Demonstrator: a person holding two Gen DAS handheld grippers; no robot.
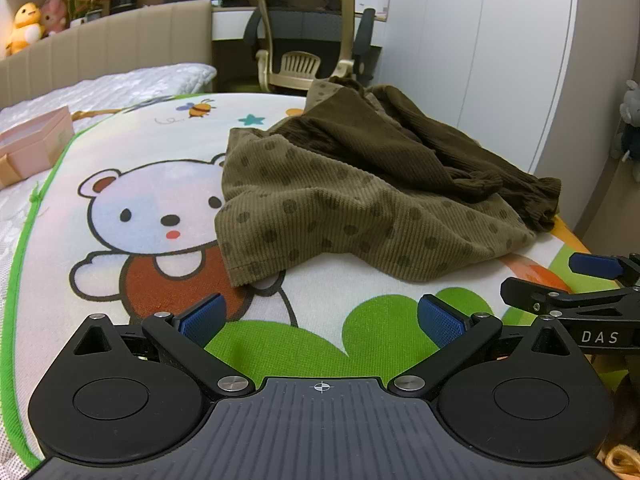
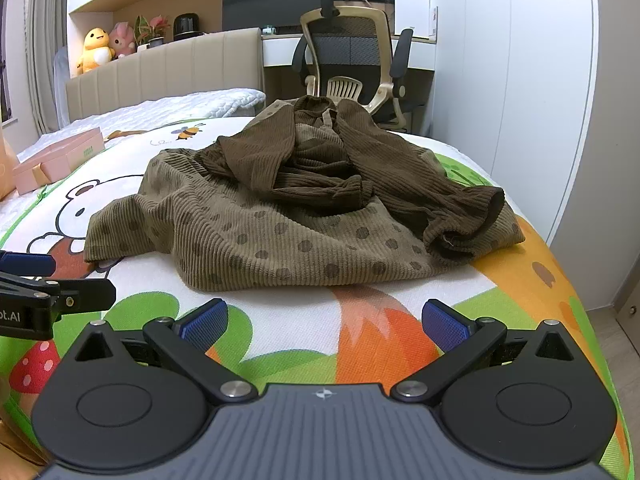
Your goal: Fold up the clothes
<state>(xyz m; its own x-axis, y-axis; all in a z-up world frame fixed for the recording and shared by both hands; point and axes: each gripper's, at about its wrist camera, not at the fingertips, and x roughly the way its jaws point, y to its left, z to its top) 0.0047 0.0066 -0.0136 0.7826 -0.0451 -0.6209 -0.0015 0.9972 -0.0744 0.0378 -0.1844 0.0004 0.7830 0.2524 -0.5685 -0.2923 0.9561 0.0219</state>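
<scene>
- Garment, a ribbed brown top, lies crumpled on the mat that covers the bed; I see it ahead of both grippers, touching neither.
- Its lighter, dotted body is spread toward me, and the darker plain sleeves are bunched on top, with one cuff open at the right side.
- From my left wrist view the near hem corner rests on the bear printed on the mat.
- My left gripper is released: its blue pads stand wide apart over the green patch of the mat, holding nothing, short of the hem.
- My right gripper is released too, pads spread over the orange fox print, nothing between them, and the near hem of the garment lies just beyond.
- Each gripper shows at the edge of the other's view: the right one at the right edge, the left one at the left edge, side by side at the near end of the mat.
- A pink box sits on the bed to the left, well apart from the garment.
- Behind the bed I see an office chair at a desk, and two plush toys on the ledge above the headboard.
- White wardrobe doors fill the right side.
</scene>
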